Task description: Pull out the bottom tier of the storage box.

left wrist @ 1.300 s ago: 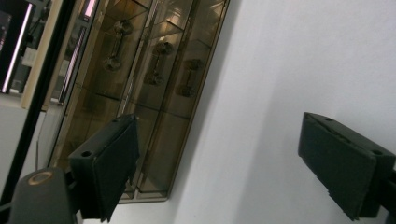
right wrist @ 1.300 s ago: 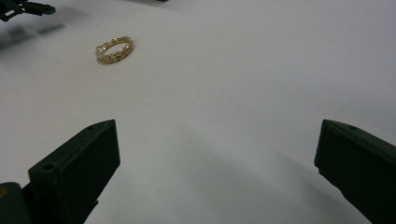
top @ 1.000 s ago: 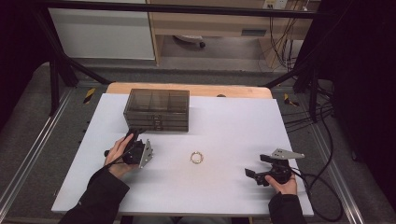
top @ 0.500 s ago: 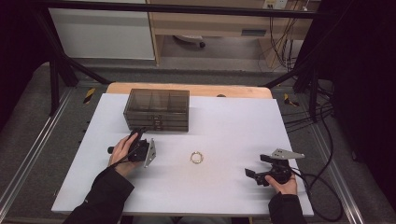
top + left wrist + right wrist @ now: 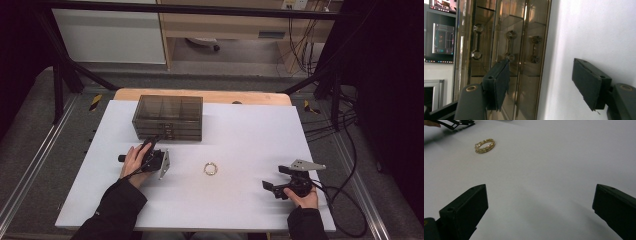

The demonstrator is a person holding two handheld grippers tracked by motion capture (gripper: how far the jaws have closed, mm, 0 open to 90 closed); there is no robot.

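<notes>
Left tool (image 5: pixel 540 82), jaws apart and just closing with nothing between them, faces the drawer box (image 5: pixel 168 117) near the desk's far edge; misaligned, it risks missing the small knobs (image 5: pixel 510 57).

I counted one smoky drawer box (image 5: pixel 168 117) with three drawers, each carrying one two-knobbed handle (image 5: pixel 476 41). One gold bracelet (image 5: pixel 211 169) lay on my one white table (image 5: pixel 250 135). I held two grippers, left (image 5: pixel 159 136) and right (image 5: pixel 272 178).
</notes>
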